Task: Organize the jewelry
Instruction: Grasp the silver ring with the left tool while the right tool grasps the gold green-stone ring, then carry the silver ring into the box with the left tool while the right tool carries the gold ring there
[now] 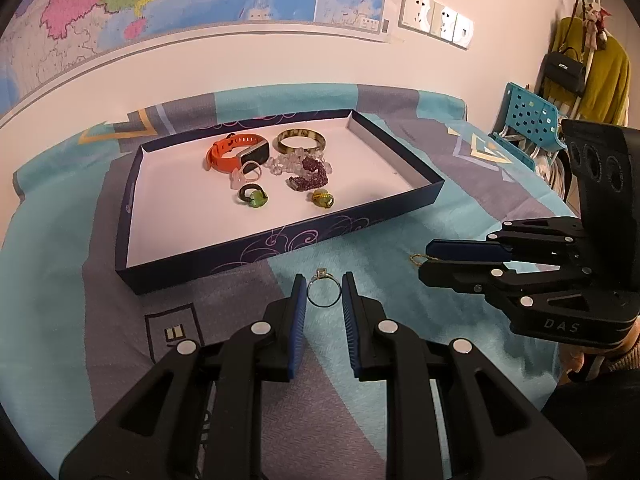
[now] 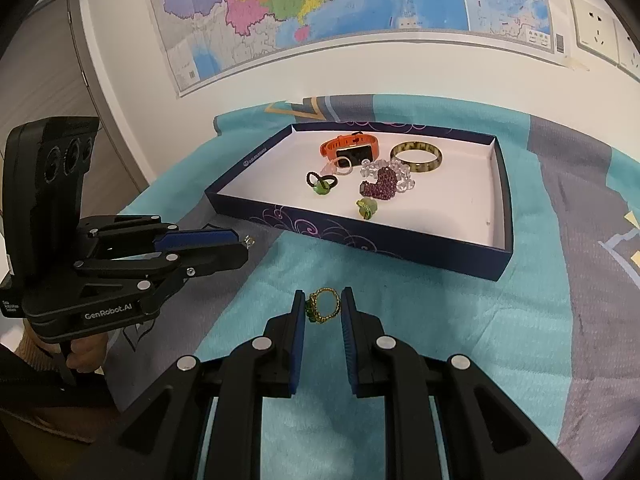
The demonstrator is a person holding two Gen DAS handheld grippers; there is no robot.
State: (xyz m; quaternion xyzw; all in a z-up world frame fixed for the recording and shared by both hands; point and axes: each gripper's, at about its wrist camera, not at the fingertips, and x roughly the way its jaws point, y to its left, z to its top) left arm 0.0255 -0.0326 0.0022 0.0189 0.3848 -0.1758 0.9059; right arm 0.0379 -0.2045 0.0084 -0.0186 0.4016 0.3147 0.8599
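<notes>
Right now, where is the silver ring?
In the left wrist view, the silver ring sits between the left gripper's jaws, just before the tray's near wall.

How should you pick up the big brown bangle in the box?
Pinch one side of the brown bangle's band, coming from above. It lies flat in the tray, with its hole facing up, so one finger fits inside. Take the right side; clear beads crowd the left.

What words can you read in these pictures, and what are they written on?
"GenRobot.AI": on the left tool's black body, seen in the right wrist view.
"DAS": on the right tool's black body, seen in the left wrist view.
Small white label at the left tool's side: too small to read.
Wall map lettering: too blurred.
Logo on the tray's rim: too small.
</notes>
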